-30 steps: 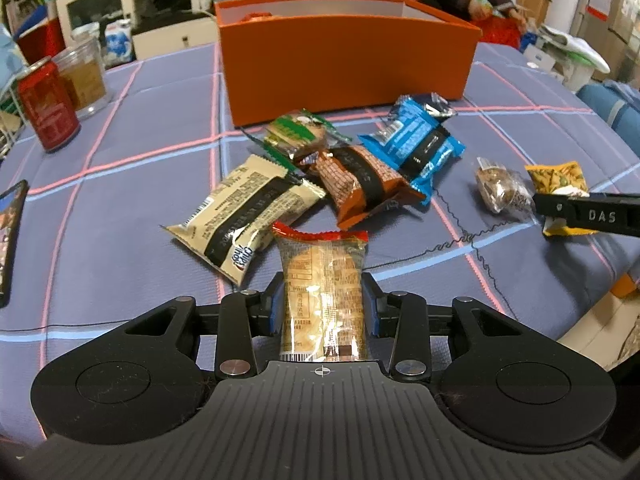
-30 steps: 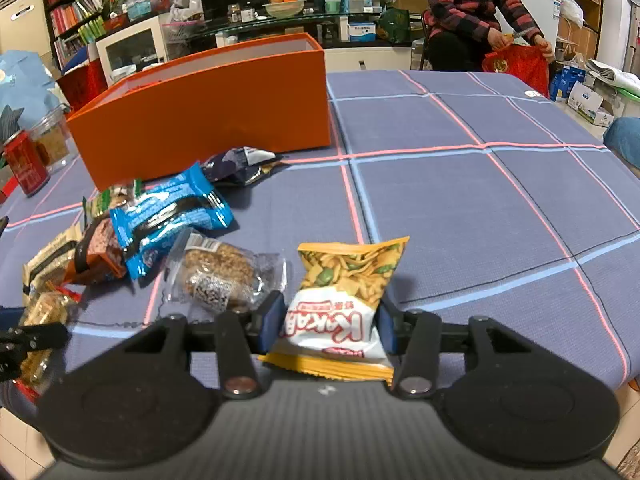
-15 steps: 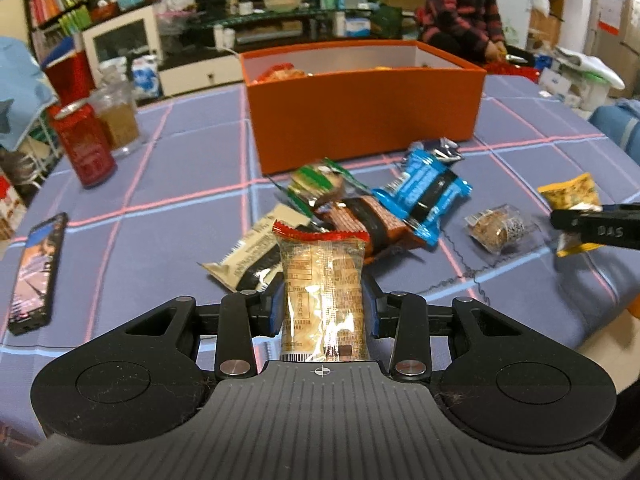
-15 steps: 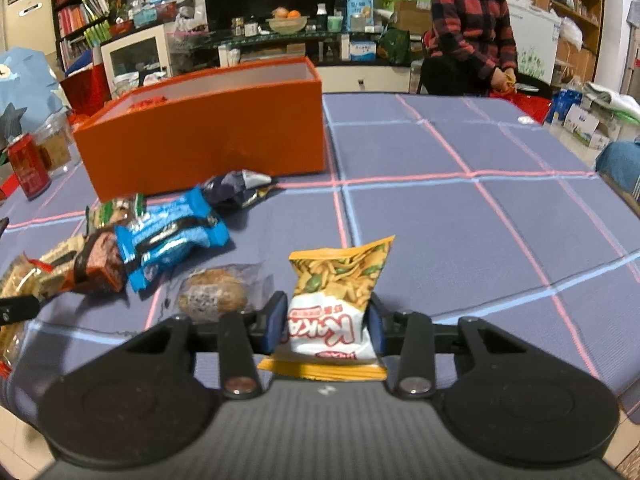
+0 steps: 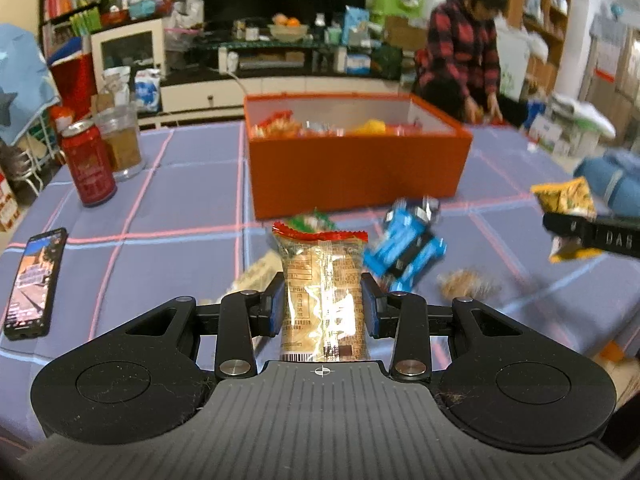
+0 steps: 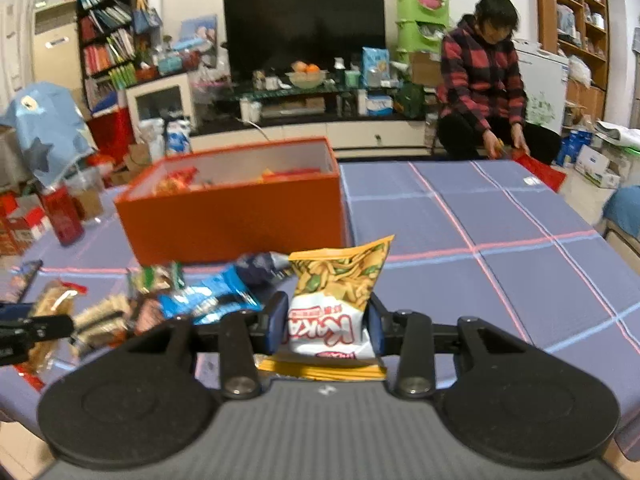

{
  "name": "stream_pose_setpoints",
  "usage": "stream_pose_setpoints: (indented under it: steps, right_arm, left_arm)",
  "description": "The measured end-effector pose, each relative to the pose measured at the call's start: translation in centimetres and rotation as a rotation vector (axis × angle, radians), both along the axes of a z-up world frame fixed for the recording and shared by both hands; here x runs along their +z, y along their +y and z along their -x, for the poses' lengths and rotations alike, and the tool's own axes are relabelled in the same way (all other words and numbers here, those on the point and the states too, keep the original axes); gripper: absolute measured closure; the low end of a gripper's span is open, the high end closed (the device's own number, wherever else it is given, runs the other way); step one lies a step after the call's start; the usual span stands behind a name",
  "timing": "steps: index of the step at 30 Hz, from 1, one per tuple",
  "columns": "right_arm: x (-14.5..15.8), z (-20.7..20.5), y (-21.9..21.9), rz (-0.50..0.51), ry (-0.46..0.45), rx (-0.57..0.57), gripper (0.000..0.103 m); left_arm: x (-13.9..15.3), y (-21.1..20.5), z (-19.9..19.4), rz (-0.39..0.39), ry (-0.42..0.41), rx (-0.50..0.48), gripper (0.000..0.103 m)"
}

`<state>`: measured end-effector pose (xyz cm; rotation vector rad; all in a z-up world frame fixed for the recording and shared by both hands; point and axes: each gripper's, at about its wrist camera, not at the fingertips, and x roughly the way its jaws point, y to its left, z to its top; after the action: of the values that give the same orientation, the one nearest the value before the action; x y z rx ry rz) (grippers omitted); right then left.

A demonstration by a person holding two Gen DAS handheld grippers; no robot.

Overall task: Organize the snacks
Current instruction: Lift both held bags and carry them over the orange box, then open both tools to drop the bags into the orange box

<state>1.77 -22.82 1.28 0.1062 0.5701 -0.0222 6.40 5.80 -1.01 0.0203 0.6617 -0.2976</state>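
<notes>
Clear snack pack (image 5: 323,296) clamped upright between left hand-held gripper (image 5: 323,310) fingers.

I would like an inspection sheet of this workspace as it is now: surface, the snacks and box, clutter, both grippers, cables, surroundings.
Surface: table under a blue cloth with pink and light blue lines.
Job's things: orange box open, snacks inside; blue packet and other packets loose in front of it.
Clutter: red can, glass jar, phone at the left.
Grippers: left gripper shut on clear biscuit packet; right gripper shut on yellow snack bag; both raised above the table.
Cables: nothing seen on the table.
Surroundings: person in a plaid shirt, television, bookshelves.
</notes>
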Motion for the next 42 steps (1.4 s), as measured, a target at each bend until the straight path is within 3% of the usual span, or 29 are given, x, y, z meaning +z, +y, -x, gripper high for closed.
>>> stream_pose_setpoints:
  steps: [6,10,16,20,28,37,39,40,42]
  right_arm:
    - [4.5,-5.2,0.2,-0.007,-0.087,0.077,0.063]
    - [6.6,-11.3,0.4,-0.052,-0.134,0.104,0.063]
    - [5.5,-18.7,1.2,-0.076,-0.123,0.121,0.063]
    - [4.1,-21.9,1.3,-0.052,-0.087,0.12,0.063]
    - [2.2,-24.2,1.0,-0.065,-0.04,0.121,0.063]
    - [2.0,-23.7,1.7,-0.044,-0.029,0.128,0.063]
    - [1.9,-23.7,1.7,-0.04,-0.029,0.128,0.059]
    - [2.1,-23.7,1.6,-0.04,-0.038,0.122,0.052]
    - [2.6,-23.3,1.4,-0.041,-0.067,0.115,0.041]
  left_arm:
    - [4.4,-1.4,-4.3,0.069,-0.091,0.025,0.103]
    - [6.4,-3.2,-10.0,0.082,-0.137,0.067,0.103]
    - [5.4,-5.7,-18.8,0.02,-0.131,0.133,0.103]
    - [4.1,-7.3,-22.3,-0.016,-0.12,0.143,0.103]
    - [1.3,-9.4,-25.0,-0.064,-0.075,0.156,0.103]
    - [0.7,-9.7,-24.6,-0.09,-0.055,0.154,0.103]
    - [0.9,-9.6,-24.5,-0.093,-0.056,0.138,0.066]
    - [1.0,-9.5,-24.2,-0.1,-0.071,0.145,0.044]
    - [1.5,-9.0,-23.5,-0.116,-0.109,0.165,0.038]
